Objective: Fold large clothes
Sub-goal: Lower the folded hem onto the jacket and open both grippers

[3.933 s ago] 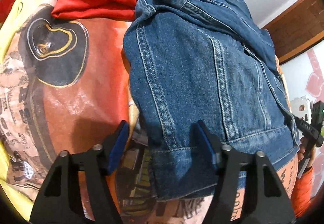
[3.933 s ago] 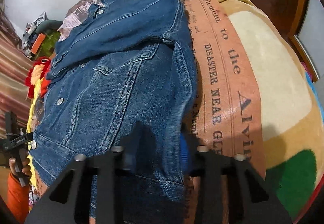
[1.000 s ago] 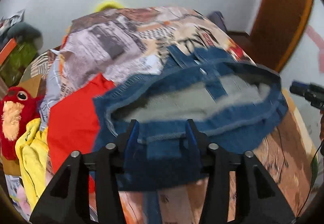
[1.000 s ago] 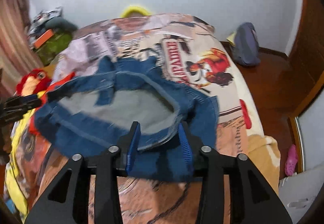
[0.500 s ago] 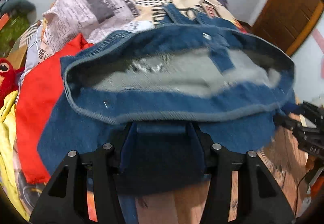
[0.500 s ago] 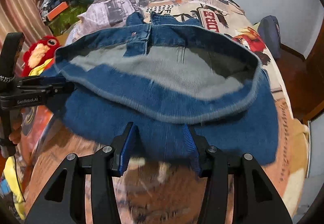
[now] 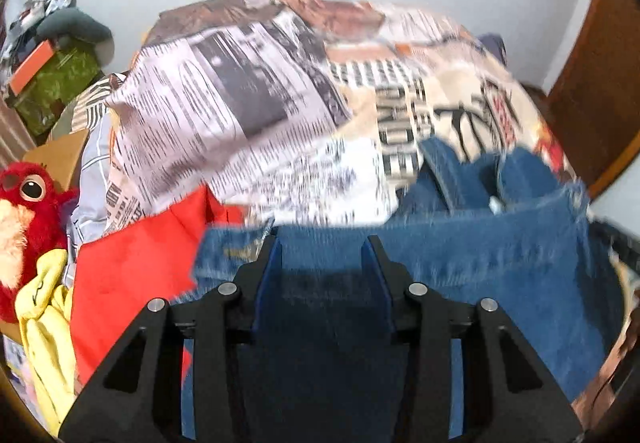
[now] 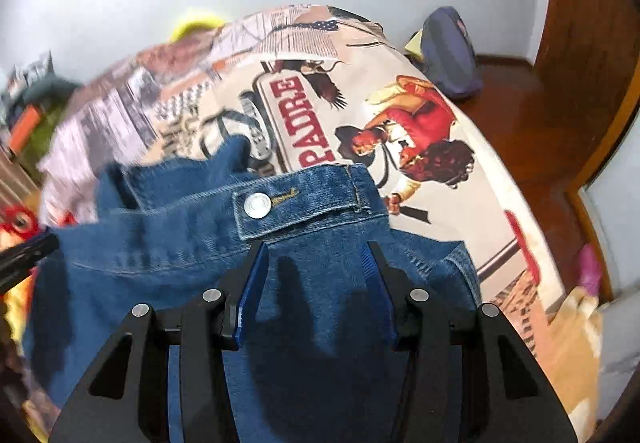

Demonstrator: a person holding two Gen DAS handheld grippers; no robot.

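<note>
A blue denim jacket [image 7: 480, 263] lies folded over on the printed bedspread [image 7: 240, 103]. It also shows in the right wrist view [image 8: 160, 255], with its waistband tab and metal button [image 8: 257, 205] on top. My left gripper [image 7: 322, 247] stands just over the folded edge near the jacket's left end, jaws apart with denim between the blue pads. My right gripper [image 8: 314, 253] is over the right end just behind the button tab, jaws apart the same way. Whether either still pinches the cloth is unclear.
A folded red garment [image 7: 132, 267] lies left of the jacket, with a yellow cloth [image 7: 44, 307] and a red plush toy [image 7: 24, 195] beyond it. A blue bag [image 8: 448, 51] sits on the wooden floor at the bed's far right. A wall stands behind the bed.
Both grippers have carried the jacket's hem forward over the collar and lowered it; the grey lining that faced me is now covered. The jacket lies folded in half.
</note>
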